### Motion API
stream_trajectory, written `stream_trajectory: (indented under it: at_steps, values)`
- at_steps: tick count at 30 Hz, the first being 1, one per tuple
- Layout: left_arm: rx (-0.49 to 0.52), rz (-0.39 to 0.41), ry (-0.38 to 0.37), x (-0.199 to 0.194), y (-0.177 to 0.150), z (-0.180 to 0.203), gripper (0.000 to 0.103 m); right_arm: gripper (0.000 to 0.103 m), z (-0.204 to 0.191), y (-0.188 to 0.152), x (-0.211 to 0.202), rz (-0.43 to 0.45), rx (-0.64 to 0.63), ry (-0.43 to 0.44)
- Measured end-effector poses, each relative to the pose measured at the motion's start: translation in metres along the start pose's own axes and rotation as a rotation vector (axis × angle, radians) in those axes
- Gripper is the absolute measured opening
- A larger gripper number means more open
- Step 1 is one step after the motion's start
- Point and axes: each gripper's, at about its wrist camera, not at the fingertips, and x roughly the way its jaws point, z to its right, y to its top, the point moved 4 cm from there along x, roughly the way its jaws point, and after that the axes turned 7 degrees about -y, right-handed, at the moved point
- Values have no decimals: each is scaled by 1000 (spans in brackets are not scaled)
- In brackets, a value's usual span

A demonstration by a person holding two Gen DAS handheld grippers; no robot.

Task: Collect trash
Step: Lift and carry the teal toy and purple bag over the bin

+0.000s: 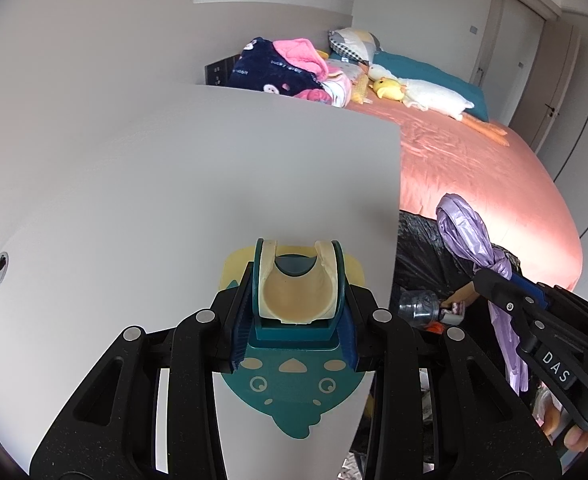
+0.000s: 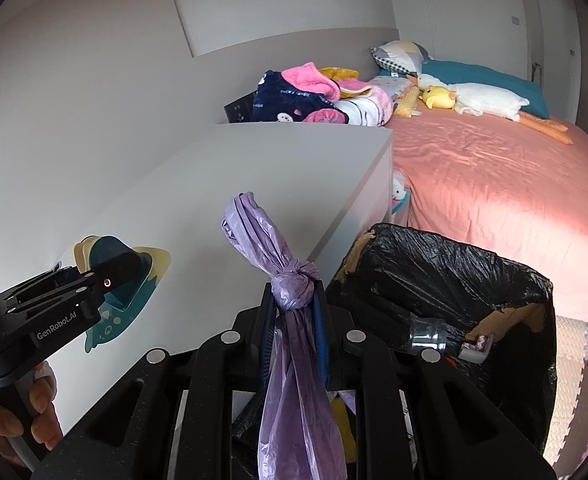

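Observation:
My left gripper [image 1: 298, 280] is shut on a teal fish-shaped plastic item [image 1: 294, 384] with a cream curved insert, its blue pads [image 1: 242, 332] pressing the item's sides. It is over the white cabinet top [image 1: 174, 180]; I cannot tell if it touches. The right wrist view shows this gripper [image 2: 110, 276] at the left, held by a hand [image 2: 42, 400]. My right gripper [image 2: 294, 292] is shut on a knotted purple plastic bag [image 2: 254, 232], just below the knot, beside the black-lined bin [image 2: 454, 248]. That gripper [image 1: 490, 280] and the bag [image 1: 462, 228] also show in the left wrist view.
A clear plastic bottle [image 2: 430, 334] lies in the bin, which is a cardboard box with a black liner between the cabinet [image 2: 274, 168] and a bed with a pink sheet [image 2: 494, 180]. Clothes [image 2: 306, 96] and plush toys [image 2: 482, 98] lie at the bed's head. Foam floor mats [image 2: 574, 360] lie at the right.

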Motion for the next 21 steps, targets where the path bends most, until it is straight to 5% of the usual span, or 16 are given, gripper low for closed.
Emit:
stream_trajectory:
  at_steps: [21]
  values:
    - [162,-48,-124,25,0,100,35,19,95,-5,-30,31,152,-120]
